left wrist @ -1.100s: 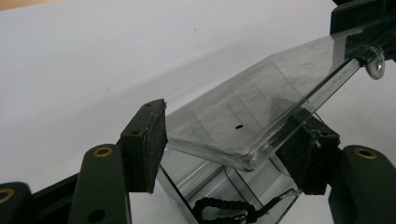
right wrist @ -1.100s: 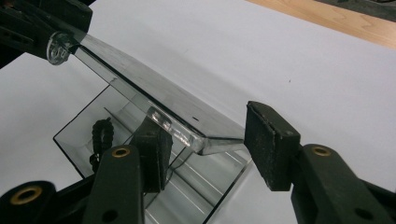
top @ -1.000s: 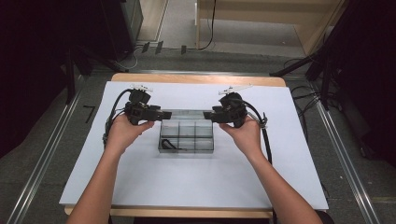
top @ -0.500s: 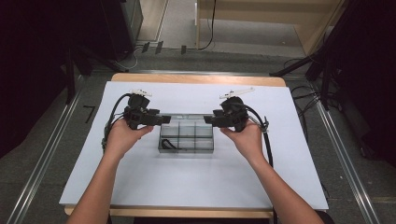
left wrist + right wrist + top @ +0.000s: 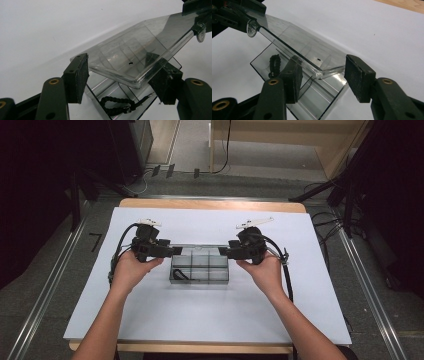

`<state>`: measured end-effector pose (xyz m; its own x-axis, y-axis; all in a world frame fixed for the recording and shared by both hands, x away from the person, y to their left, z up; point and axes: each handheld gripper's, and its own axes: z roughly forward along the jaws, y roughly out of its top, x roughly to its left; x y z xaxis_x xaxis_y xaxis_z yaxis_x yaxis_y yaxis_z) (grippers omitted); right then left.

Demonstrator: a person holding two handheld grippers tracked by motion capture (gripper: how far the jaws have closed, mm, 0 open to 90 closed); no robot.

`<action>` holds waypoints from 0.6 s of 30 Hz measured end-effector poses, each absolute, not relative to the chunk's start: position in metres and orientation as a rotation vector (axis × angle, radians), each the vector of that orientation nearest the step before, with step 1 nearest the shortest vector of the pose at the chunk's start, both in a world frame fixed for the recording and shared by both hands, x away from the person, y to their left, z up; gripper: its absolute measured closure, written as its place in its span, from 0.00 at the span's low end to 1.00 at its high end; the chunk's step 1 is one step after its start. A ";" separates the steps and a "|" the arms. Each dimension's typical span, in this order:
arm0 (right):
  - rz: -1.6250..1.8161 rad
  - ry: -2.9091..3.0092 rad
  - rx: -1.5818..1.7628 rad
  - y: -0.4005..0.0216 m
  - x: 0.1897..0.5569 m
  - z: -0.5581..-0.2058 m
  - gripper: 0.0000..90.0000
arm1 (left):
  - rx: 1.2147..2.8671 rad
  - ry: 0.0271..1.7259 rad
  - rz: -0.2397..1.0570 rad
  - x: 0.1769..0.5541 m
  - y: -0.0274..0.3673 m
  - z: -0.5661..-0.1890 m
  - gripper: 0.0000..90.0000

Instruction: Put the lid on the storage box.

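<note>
A clear plastic box (image 5: 200,276) with several compartments stands mid-table on the white sheet. Its clear lid (image 5: 130,52) (image 5: 299,42) hangs tilted just above it, held by one short end. My left gripper (image 5: 172,252) (image 5: 120,77) is shut on the lid's left end, a pad on each long edge. At the other end my right gripper (image 5: 222,252) (image 5: 325,75) has just been opening. The lid lies between its pads, and the far pad (image 5: 358,75) stands off the lid's corner. A black braided cord (image 5: 117,106) (image 5: 274,63) lies in the box's left compartment.
White paper (image 5: 210,320) covers the wooden table (image 5: 210,205), with bare sheet on all sides of the box. Both forearms come in from the near edge. Cables trail from each gripper. Dark stands and floor cables surround the table.
</note>
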<state>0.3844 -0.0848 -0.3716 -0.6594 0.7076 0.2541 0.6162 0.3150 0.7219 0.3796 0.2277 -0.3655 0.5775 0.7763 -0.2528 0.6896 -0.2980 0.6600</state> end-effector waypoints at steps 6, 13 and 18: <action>1.268 2.458 1.230 -0.085 0.382 -0.374 0.54 | 2.054 1.165 0.147 0.377 0.228 -0.368 0.41; 1.276 2.452 1.237 -0.085 0.379 -0.374 0.54 | 2.056 1.165 0.158 0.375 0.227 -0.370 0.40; 1.270 2.459 1.226 -0.085 0.376 -0.376 0.53 | 2.052 1.166 0.154 0.373 0.228 -0.372 0.40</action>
